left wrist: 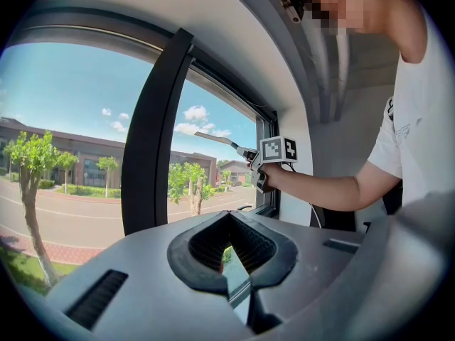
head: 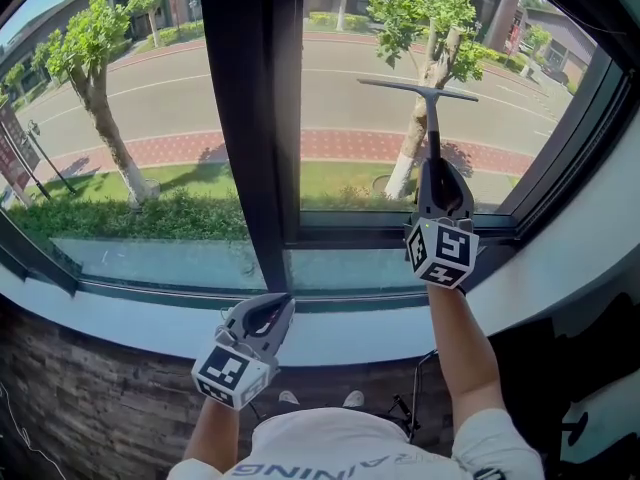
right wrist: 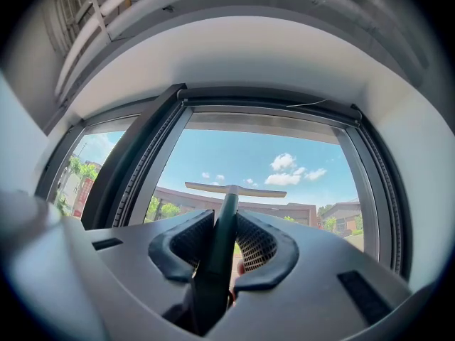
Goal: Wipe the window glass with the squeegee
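I had my right gripper (head: 437, 166) raised in front of the right-hand pane of the window glass (head: 350, 68), its 2 fingers (right wrist: 259, 244) pinching the dark handle of the squeegee (head: 431, 118). In the right gripper view the handle ran up between the ribbed pads to the blade, which lay level across the pane against the sky. From the head view the blade sat high on the pane, right of the dark upright frame post (head: 250, 118) that divides the 2 panes, and I could not tell whether its rubber edge touched the glass.

My left gripper (head: 286, 302) hung low, over the pale window sill (head: 120, 313) near the foot of that post. Its fingers (left wrist: 199, 251) were pressed together at the tips and pinched nothing. Outside were a road (head: 180, 93) and trees (head: 95, 63).
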Tool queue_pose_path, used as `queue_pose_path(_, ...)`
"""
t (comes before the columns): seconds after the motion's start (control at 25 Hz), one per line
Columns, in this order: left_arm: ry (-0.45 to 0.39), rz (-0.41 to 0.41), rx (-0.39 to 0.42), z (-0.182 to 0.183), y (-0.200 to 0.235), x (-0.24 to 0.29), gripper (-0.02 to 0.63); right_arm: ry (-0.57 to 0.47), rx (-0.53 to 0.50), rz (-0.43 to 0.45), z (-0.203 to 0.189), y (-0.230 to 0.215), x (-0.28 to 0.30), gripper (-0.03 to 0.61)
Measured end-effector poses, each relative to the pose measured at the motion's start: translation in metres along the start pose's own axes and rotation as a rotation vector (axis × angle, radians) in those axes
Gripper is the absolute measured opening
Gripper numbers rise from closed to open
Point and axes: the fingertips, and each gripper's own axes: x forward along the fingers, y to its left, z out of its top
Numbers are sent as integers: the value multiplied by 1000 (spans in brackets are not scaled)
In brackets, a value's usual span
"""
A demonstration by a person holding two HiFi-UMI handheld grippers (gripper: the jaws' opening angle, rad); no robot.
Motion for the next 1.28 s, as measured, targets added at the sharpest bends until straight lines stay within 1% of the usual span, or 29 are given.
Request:
queue_pose_path(0.12,3,-1,-2,-2,1,0,17,32,14,-3,-19,3,-8,100)
queue_pose_path(0.28,15,4,-20,-5,4,1,17,65,6,1,-44,8,-18,100)
queue_pose_path(0.72,30,-12,-20,-8,-2,7,17,197,21,19,-112,12,-45,100)
queue_pose_path(1.12,57,-6,-22,-15,-5,7,17,278,25,30,-158,13,-63,100)
queue_pose_path(1.28,77,-4,-26,-21,-4,9,17,325,54,30,-180,10,-70,100)
